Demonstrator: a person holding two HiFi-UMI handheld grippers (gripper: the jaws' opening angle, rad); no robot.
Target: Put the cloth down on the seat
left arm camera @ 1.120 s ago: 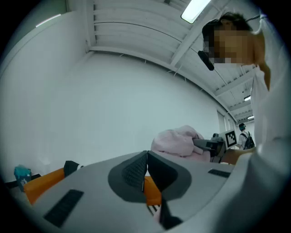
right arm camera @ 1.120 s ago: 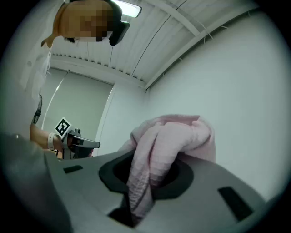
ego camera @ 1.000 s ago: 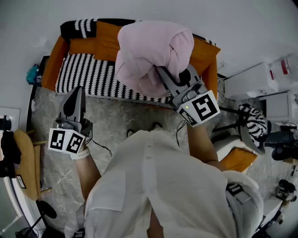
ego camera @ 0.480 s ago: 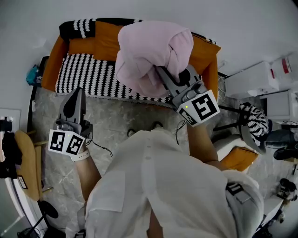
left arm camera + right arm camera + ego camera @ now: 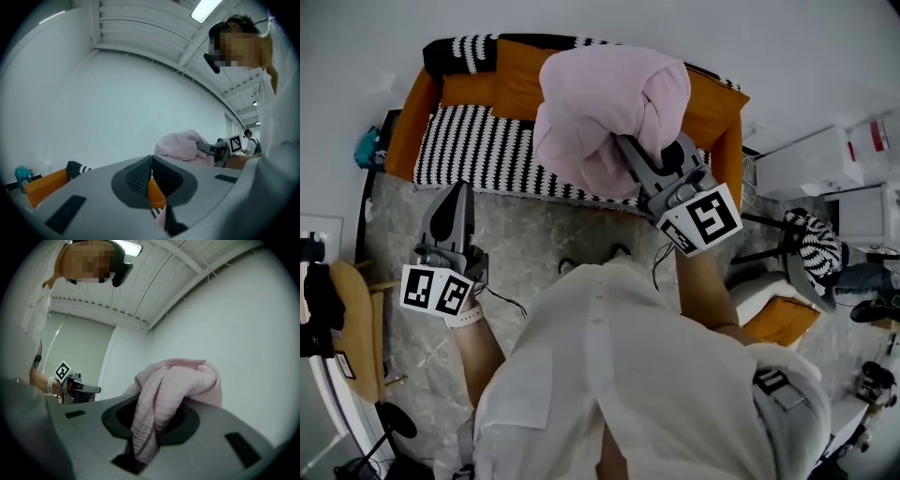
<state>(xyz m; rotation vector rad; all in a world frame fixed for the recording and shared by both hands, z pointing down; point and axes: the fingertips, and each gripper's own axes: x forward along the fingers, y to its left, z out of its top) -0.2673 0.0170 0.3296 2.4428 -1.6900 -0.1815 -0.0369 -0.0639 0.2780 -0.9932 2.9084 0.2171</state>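
Right tool (image 5: 624, 147) clamped on pink cloth (image 5: 605, 98) (bunched) above striped seat (image 5: 478, 150), left tool (image 5: 456, 193) closed, empty

Head view: from above my shoulders, steeply down, sofa (image 5: 487, 150) at top of frame. Left gripper view: low behind my fingers (image 5: 138, 178), aimed across the sofa, tilted up, and it catches my right gripper (image 5: 206, 148). Right gripper view: same upward tilt, cloth (image 5: 164, 390) very near, left gripper (image 5: 93, 389) beyond. All three views share the cloth.
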